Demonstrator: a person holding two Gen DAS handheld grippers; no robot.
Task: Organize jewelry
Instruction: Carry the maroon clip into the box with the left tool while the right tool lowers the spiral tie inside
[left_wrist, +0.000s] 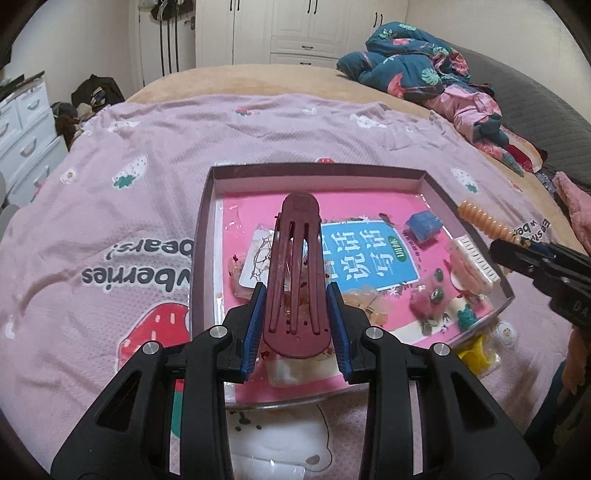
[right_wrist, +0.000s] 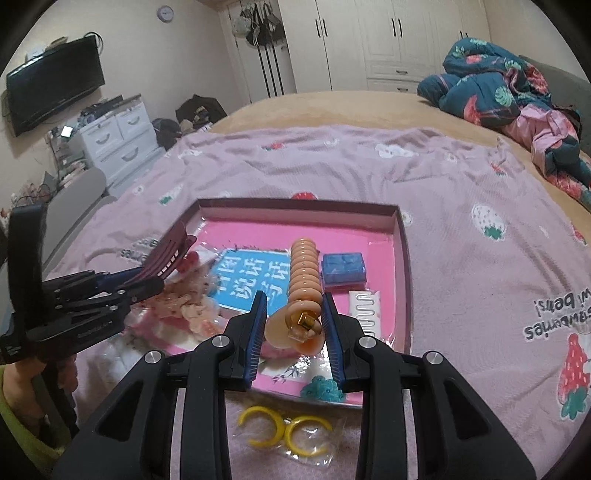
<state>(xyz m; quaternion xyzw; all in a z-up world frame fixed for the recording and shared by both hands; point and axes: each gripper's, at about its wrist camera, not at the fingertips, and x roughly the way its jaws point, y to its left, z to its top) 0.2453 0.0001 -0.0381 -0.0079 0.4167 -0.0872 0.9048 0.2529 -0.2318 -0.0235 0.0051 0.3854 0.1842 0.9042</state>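
L hand-held gripper (left_wrist: 295, 306) is clamping a long maroon slotted hair clip (left_wrist: 293, 273) w/ rounded ends over the shallow box (left_wrist: 207, 221) on the bed, while R hand-held gripper (right_wrist: 293, 317) is pinching a ribbed peach clip (right_wrist: 304, 273) above the box too.

Two handheld grippers, a left gripper (left_wrist: 295, 314) and a right gripper (right_wrist: 293, 317), are over a bed. One shallow box (left_wrist: 207, 236) lies on one pink blanket (left_wrist: 110, 206). One dark red hair clip (left_wrist: 295, 258) is in the left jaws; one ribbed orange hair clip (right_wrist: 304, 273) is in the right jaws. Inside the box sit one blue block (right_wrist: 343, 267), one white comb (right_wrist: 364, 306) and one card of jewellery (left_wrist: 258, 258). Two yellow open rings (right_wrist: 280, 428) in one clear bag lie near the box. Far off, one heap of bedding (right_wrist: 498, 92), one television (right_wrist: 55, 85) and one wall clock (right_wrist: 165, 13).
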